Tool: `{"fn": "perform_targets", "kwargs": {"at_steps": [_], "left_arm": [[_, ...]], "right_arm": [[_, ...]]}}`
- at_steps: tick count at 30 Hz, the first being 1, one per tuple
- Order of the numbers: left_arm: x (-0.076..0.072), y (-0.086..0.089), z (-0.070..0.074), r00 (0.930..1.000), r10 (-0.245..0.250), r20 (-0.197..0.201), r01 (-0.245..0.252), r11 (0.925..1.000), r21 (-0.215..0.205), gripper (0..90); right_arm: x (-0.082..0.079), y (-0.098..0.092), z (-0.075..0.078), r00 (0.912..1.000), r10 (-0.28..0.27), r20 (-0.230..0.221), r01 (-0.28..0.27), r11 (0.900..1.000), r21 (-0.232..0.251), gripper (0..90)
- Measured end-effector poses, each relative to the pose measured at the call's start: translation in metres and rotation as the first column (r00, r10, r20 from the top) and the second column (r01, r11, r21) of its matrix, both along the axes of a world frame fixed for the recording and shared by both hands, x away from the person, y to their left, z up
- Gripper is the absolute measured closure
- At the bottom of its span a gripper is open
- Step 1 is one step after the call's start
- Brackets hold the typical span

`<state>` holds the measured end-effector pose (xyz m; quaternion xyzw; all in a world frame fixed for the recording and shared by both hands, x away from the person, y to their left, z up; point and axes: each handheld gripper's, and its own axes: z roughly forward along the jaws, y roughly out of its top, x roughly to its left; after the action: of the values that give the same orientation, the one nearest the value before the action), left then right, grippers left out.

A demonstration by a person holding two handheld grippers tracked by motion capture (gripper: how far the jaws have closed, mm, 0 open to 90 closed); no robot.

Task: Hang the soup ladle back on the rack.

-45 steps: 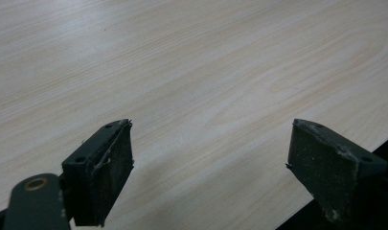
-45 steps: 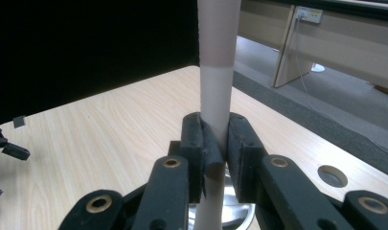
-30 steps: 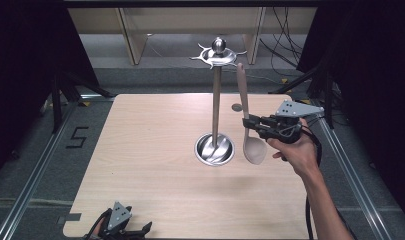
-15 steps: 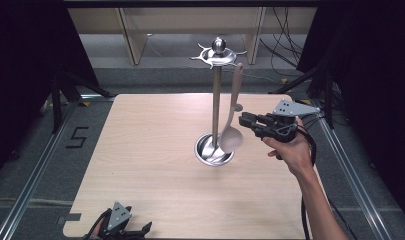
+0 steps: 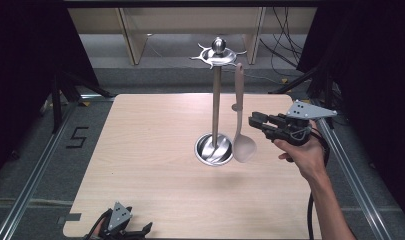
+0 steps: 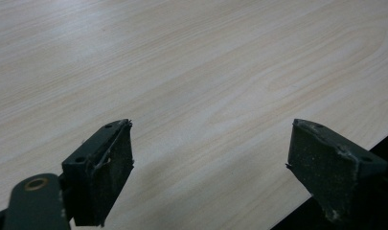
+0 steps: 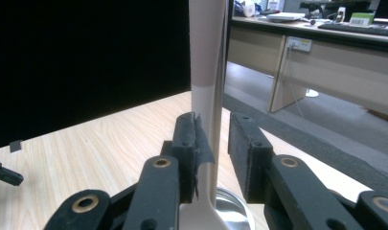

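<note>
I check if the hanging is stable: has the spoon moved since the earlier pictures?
Yes. The spoon now hangs slightly nearer the stand base than one second ago, leftward in the high view.

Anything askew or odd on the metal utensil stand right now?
The beige long-handled spoon hangs from the silver metal stand with its bowl swung in toward the round base, not plumb. The right gripper has just been opening; a gap shows beside the handle between its jaws. Nothing is spilled or damaged.
</note>
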<state>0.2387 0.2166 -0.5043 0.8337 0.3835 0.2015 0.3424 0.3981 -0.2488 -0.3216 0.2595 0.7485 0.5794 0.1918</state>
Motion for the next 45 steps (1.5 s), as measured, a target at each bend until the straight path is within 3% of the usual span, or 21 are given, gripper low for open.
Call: {"fn": "perform_targets", "kwargs": {"at_steps": [1, 3, 6, 9, 10, 12, 15, 18, 21, 26, 30, 31, 32, 33, 34, 35, 36, 38, 39, 44, 45], "left_arm": [[-0.002, -0.002, -0.001, 0.9993, 0.030, -0.022, -0.030, 0.9994, -0.019, 14.9], [-0.003, -0.002, -0.001, 0.9990, 0.035, -0.027, -0.035, 0.9992, -0.021, 14.9], [-0.003, -0.002, -0.001, 0.9989, 0.034, -0.032, -0.035, 0.9991, -0.025, 14.9], [-0.004, -0.003, -0.001, 0.9982, 0.041, -0.043, -0.042, 0.9987, -0.027, 14.9], [-0.004, -0.005, -0.002, 0.9972, 0.064, -0.038, -0.066, 0.9964, -0.053, 14.9], [-0.003, -0.002, -0.001, 0.9991, 0.033, -0.028, -0.033, 0.9992, -0.021, 14.9], [-0.002, -0.002, -0.001, 0.9992, 0.037, -0.013, -0.037, 0.9992, -0.014, 14.9], [-0.003, -0.002, 0.000, 0.9985, 0.037, -0.040, -0.038, 0.9990, -0.025, 14.9], [-0.002, -0.001, -0.001, 0.9996, 0.023, -0.018, -0.023, 0.9995, -0.021, 14.9], [-0.003, -0.002, -0.001, 0.9989, 0.040, -0.026, -0.041, 0.9988, -0.027, 14.9], [-0.004, -0.002, -0.001, 0.9985, 0.043, -0.035, -0.044, 0.9986, -0.028, 14.9], [-0.004, -0.002, 0.000, 0.9986, 0.043, -0.031, -0.044, 0.9986, -0.028, 14.9], [-0.003, -0.003, -0.002, 0.9983, 0.057, -0.010, -0.058, 0.9976, -0.038, 14.9], [-0.001, -0.001, -0.001, 0.9994, 0.033, 0.013, -0.033, 0.9994, -0.009, 14.9], [-0.001, -0.001, -0.001, 0.9996, 0.028, 0.006, -0.028, 0.9994, -0.021, 14.9], [-0.004, -0.002, 0.000, 0.9983, 0.048, -0.035, -0.048, 0.9986, -0.023, 14.9], [-0.004, -0.001, 0.000, 0.9981, 0.048, -0.040, -0.049, 0.9986, -0.020, 14.9], [-0.004, -0.002, -0.001, 0.9981, 0.051, -0.035, -0.052, 0.9982, -0.029, 14.9], [-0.003, 0.000, 0.000, 0.9992, 0.031, -0.026, -0.031, 0.9995, -0.007, 14.9], [-0.004, -0.002, 0.000, 0.9987, 0.041, -0.031, -0.042, 0.9988, -0.025, 14.9], [-0.003, -0.002, -0.001, 0.9987, 0.051, -0.008, -0.051, 0.9985, -0.019, 14.9]], "right_arm": [[-0.001, -0.001, 0.001, 1.0000, 0.007, 0.003, -0.007, 1.000, 0.008, 72.8], [-0.005, -0.003, 0.002, 1.0000, 0.002, 0.003, -0.002, 1.000, 0.008, 72.4], [-0.007, -0.006, 0.003, 0.9993, -0.002, 0.039, 0.002, 1.000, 0.010, 72.2], [-0.010, -0.007, 0.002, 0.9993, 0.001, 0.036, -0.001, 1.000, 0.005, 71.9], [-0.011, -0.007, 0.001, 0.9991, 0.007, 0.043, -0.008, 1.000, 0.005, 71.4], [-0.014, -0.007, -0.002, 0.9997, 0.001, 0.024, -0.001, 1.000, 0.007, 70.1], [-0.017, -0.006, -0.006, 0.9997, 0.002, 0.023, -0.002, 1.000, -0.003, 68.6], [-0.021, -0.005, -0.008, 0.9999, -0.008, 0.013, 0.008, 1.000, -0.025, 66.5], [-0.027, -0.004, -0.011, 0.9999, -0.014, 0.010, 0.014, 0.999, -0.031, 64.6], [-0.042, -0.004, -0.014, 0.9996, -0.023, 0.015, 0.024, 0.998, -0.066, 61.1], [-0.052, -0.005, -0.021, 0.9991, -0.039, 0.013, 0.040, 0.991, -0.127, 57.8], [-0.057, -0.004, -0.024, 0.9982, -0.059, -0.003, 0.059, 0.990, -0.128, 57.6], [-0.058, -0.004, -0.026, 0.9980, -0.060, 0.017, 0.062, 0.988, -0.145, 57.3], [-0.060, -0.005, -0.029, 0.9987, -0.051, 0.008, 0.051, 0.986, -0.161, 56.7], [-0.064, -0.004, -0.032, 0.9977, -0.068, -0.001, 0.067, 0.986, -0.155, 55.7], [-0.064, -0.005, -0.034, 0.9978, -0.063, 0.017, 0.065, 0.982, -0.176, 55.1], [-0.067, -0.005, -0.036, 0.9982, -0.056, -0.021, 0.051, 0.983, -0.178, 54.9], [-0.071, -0.005, -0.042, 0.9986, -0.049, -0.019, 0.045, 0.981, -0.190, 54.8], [-0.074, -0.005, -0.045, 0.9983, -0.052, -0.024, 0.047, 0.979, -0.199, 54.6], [-0.084, -0.007, -0.059, 0.9977, -0.045, -0.051, 0.030, 0.966, -0.256, 53.0], [-0.087, -0.008, -0.061, 0.9966, -0.050, -0.066, 0.030, 0.963, -0.268, 52.6]]}}
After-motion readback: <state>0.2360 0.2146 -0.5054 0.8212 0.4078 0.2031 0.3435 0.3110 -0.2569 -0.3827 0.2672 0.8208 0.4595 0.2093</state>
